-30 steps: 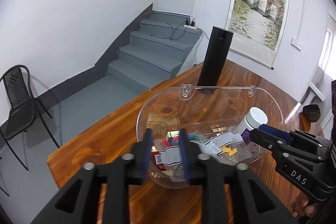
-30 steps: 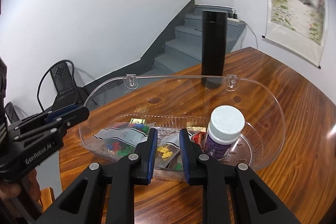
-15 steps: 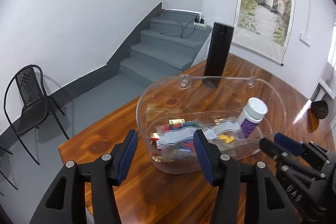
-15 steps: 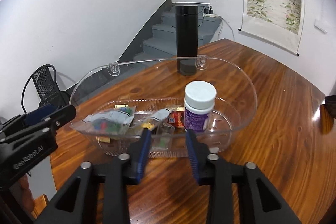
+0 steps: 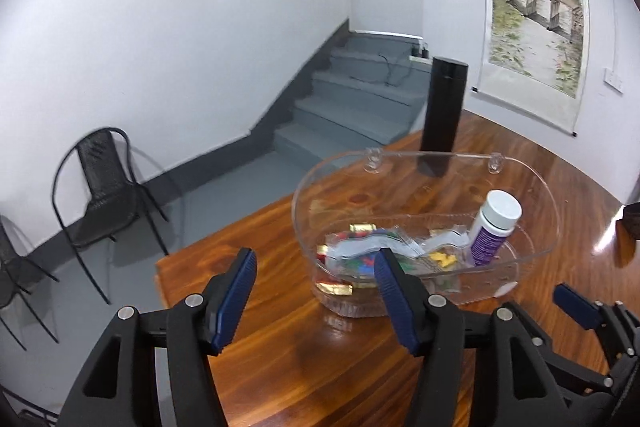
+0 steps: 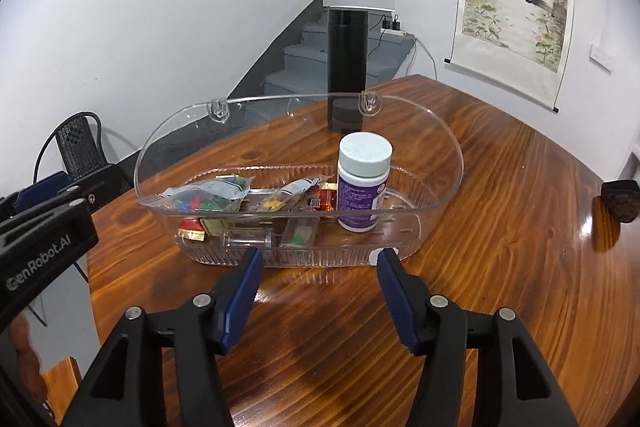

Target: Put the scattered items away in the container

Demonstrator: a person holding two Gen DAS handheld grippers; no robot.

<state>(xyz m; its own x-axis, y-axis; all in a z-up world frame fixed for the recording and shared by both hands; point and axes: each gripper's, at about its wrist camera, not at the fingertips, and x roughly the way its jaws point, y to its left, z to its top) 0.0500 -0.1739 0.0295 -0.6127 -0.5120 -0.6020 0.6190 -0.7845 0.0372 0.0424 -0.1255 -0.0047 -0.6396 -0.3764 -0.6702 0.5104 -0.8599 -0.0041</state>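
The packets (image 6: pixel 208 197) and bottle (image 6: pixel 362 183) were seen gathered inside the container (image 6: pixel 440 187) — nothing loose was noticed on the worktop (image 6: pixel 500 227); both tongs — left (image 5: pixel 314 297), right (image 6: pixel 320 297) — were spread wide, empty.

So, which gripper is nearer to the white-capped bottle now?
Right, as far as I can judge. The right gripper is open, just before the container holding the bottle. The left gripper, also open, is off its other end.

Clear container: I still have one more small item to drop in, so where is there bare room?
Bare floor lies right of the white-capped bottle, toward the clear container end. Left of the bottle is crowded with packets.
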